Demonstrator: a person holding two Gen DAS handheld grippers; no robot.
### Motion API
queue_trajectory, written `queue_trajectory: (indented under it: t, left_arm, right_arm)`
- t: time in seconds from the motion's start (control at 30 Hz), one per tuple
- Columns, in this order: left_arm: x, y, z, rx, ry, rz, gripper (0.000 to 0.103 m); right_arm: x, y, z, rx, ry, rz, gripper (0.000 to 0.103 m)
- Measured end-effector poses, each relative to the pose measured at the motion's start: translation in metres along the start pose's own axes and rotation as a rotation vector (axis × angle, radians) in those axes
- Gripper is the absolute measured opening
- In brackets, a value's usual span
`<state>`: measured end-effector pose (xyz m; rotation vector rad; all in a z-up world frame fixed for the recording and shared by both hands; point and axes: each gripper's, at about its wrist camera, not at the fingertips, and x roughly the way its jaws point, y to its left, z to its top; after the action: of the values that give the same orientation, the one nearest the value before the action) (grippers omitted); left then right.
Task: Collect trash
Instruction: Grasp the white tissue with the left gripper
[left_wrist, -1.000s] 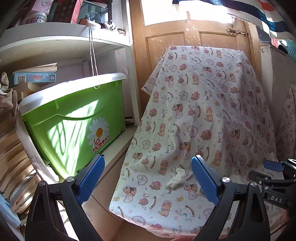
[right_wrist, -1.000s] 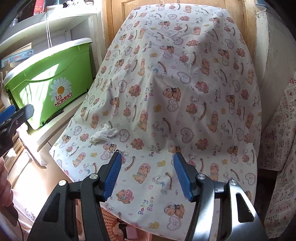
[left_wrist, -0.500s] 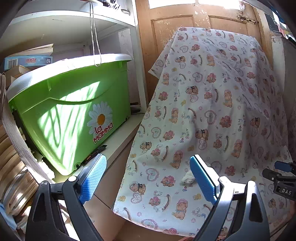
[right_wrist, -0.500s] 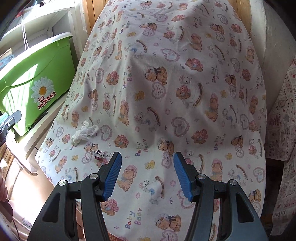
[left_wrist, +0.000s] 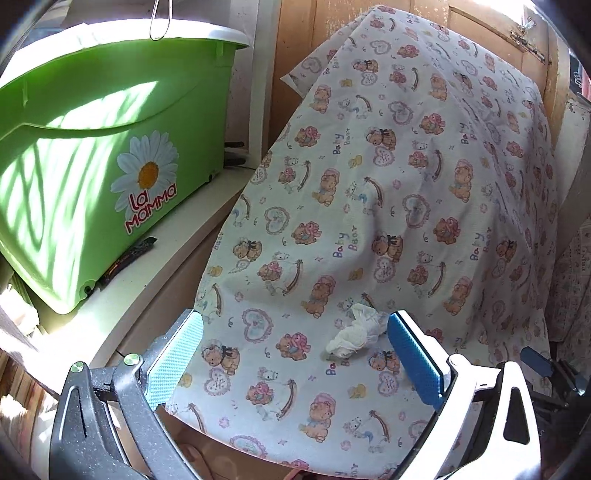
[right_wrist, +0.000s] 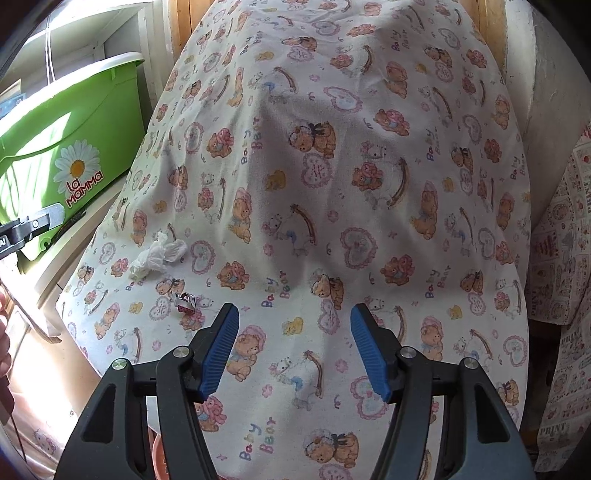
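A crumpled white tissue (left_wrist: 356, 330) lies on a bear-print cloth (left_wrist: 424, 184) draped over a bulky object. My left gripper (left_wrist: 295, 354) is open and empty, with the tissue just inside its right finger (left_wrist: 413, 363). The tissue also shows in the right wrist view (right_wrist: 159, 258), at the left. A small dark scrap of wrapper (right_wrist: 185, 302) lies on the cloth near it. My right gripper (right_wrist: 293, 349) is open and empty above the cloth, to the right of the scrap.
A green "La Mamma" plastic tub (left_wrist: 85, 162) stands on a white shelf (left_wrist: 159, 266) left of the cloth. A wooden door (left_wrist: 480, 22) is behind. A patterned fabric (right_wrist: 561, 295) hangs at the right. An orange basket rim (right_wrist: 157, 458) shows below the cloth.
Both grippers have moved forward and down toward the cloth. The tissue now sits between my left gripper's fingers, near the right one. The wrapper scrap has come into the right wrist view.
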<state>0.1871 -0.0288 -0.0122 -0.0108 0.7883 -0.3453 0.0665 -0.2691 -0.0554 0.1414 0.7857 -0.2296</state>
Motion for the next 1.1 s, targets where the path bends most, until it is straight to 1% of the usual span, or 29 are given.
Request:
queue_trajectory:
  t: [0.03, 0.07, 0.13, 0.2, 0.27, 0.3, 0.33, 0.37, 0.43, 0.57, 0.7, 0.8, 0.83, 0.87, 0.97, 1.03, 1.07, 1.1]
  left_arm:
    - [0.003, 0.0, 0.004, -0.014, 0.018, -0.036, 0.094]
    - [0.004, 0.0, 0.007, -0.018, 0.025, -0.055, 0.093]
    - [0.008, -0.001, 0.012, -0.036, 0.038, -0.046, 0.092]
    - [0.017, 0.002, 0.015, -0.065, 0.078, -0.056, 0.088]
    - [0.03, 0.006, 0.017, -0.112, 0.135, -0.131, 0.084]
    - [0.037, 0.008, 0.017, -0.137, 0.171, -0.178, 0.077]
    - [0.045, 0.009, 0.017, -0.161, 0.204, -0.214, 0.073]
    - [0.052, 0.008, 0.015, -0.181, 0.23, -0.232, 0.072]
    - [0.063, 0.004, 0.012, -0.2, 0.26, -0.218, 0.072]
    - [0.085, -0.012, 0.005, -0.164, 0.322, -0.165, 0.072]
    - [0.101, -0.022, -0.003, -0.15, 0.386, -0.129, 0.072]
    - [0.107, -0.024, -0.005, -0.148, 0.378, -0.064, 0.071]
    - [0.108, -0.023, -0.005, -0.157, 0.369, -0.058, 0.068]
    - [0.109, -0.023, -0.005, -0.165, 0.368, -0.064, 0.067]
    - [0.115, -0.022, -0.007, -0.187, 0.383, -0.106, 0.064]
    - [0.12, -0.025, -0.01, -0.186, 0.397, -0.128, 0.061]
    - [0.121, -0.028, -0.01, -0.173, 0.392, -0.121, 0.061]
    - [0.12, -0.033, -0.011, -0.152, 0.385, -0.106, 0.055]
  right_arm:
    - [0.001, 0.0, 0.0, 0.003, 0.004, 0.007, 0.065]
    - [0.001, 0.0, 0.001, 0.003, 0.006, 0.013, 0.065]
    - [0.002, 0.001, 0.001, -0.001, 0.003, 0.006, 0.065]
    - [0.003, 0.002, 0.002, -0.001, 0.003, 0.005, 0.065]
    - [0.004, 0.003, 0.003, 0.004, 0.004, 0.013, 0.065]
    - [0.004, 0.003, 0.004, 0.006, 0.005, 0.014, 0.065]
    - [0.004, 0.004, 0.004, 0.006, 0.006, 0.015, 0.065]
    - [0.005, 0.004, 0.004, 0.007, 0.007, 0.015, 0.065]
    - [0.005, 0.004, 0.004, 0.011, 0.01, 0.017, 0.065]
    - [0.009, 0.004, 0.005, 0.022, 0.021, 0.027, 0.065]
    - [0.011, 0.004, 0.006, 0.037, 0.03, 0.032, 0.065]
    - [0.013, 0.005, 0.006, 0.043, 0.038, 0.037, 0.065]
    - [0.014, 0.006, 0.006, 0.041, 0.039, 0.036, 0.065]
    - [0.015, 0.007, 0.006, 0.039, 0.041, 0.035, 0.065]
    - [0.018, 0.009, 0.006, 0.037, 0.049, 0.037, 0.065]
    - [0.02, 0.01, 0.006, 0.039, 0.051, 0.039, 0.065]
    - [0.021, 0.011, 0.006, 0.037, 0.052, 0.038, 0.065]
    - [0.021, 0.011, 0.006, 0.036, 0.053, 0.037, 0.065]
